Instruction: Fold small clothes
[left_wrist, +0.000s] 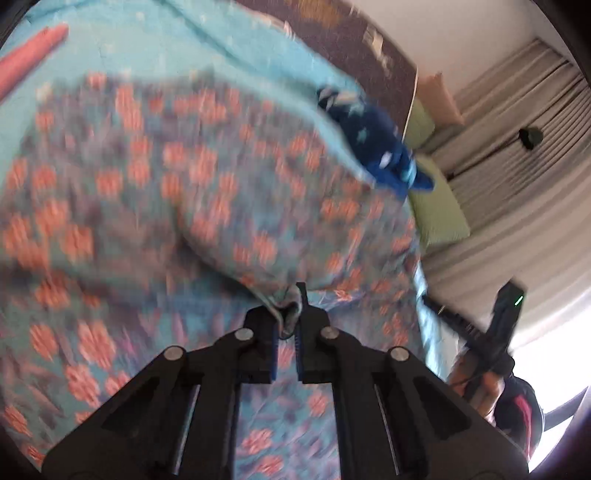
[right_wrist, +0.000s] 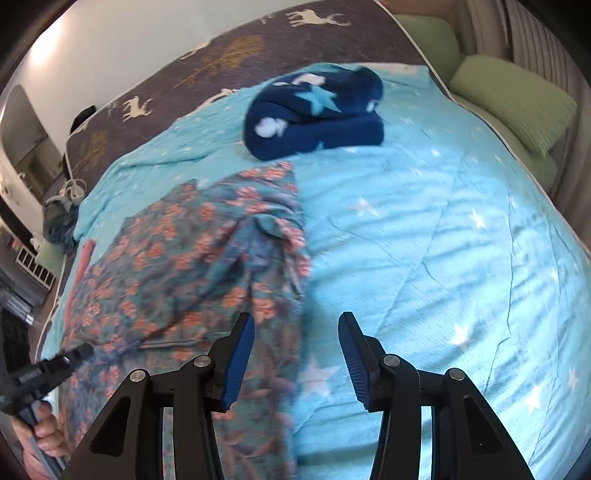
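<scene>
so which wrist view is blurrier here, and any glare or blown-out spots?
Left wrist view: heavy motion smear over the floral garment, while the left gripper, jaws shut on a bunched hem, stays sharp; the lower right corner is blown out white. Right wrist view: milder blur, the navy star blanket soft at its edges, right gripper crisp with jaws open; a soft bright patch on the wall upper left.

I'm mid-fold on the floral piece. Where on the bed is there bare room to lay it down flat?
Best patch: the light blue star-print quilt right of the floral teal-and-coral garment, below the folded navy star-print fleece, reaching the green cushions. The open right gripper hovers at its near edge. Crowded: the bed's left half, where the left gripper pinches the garment.
</scene>
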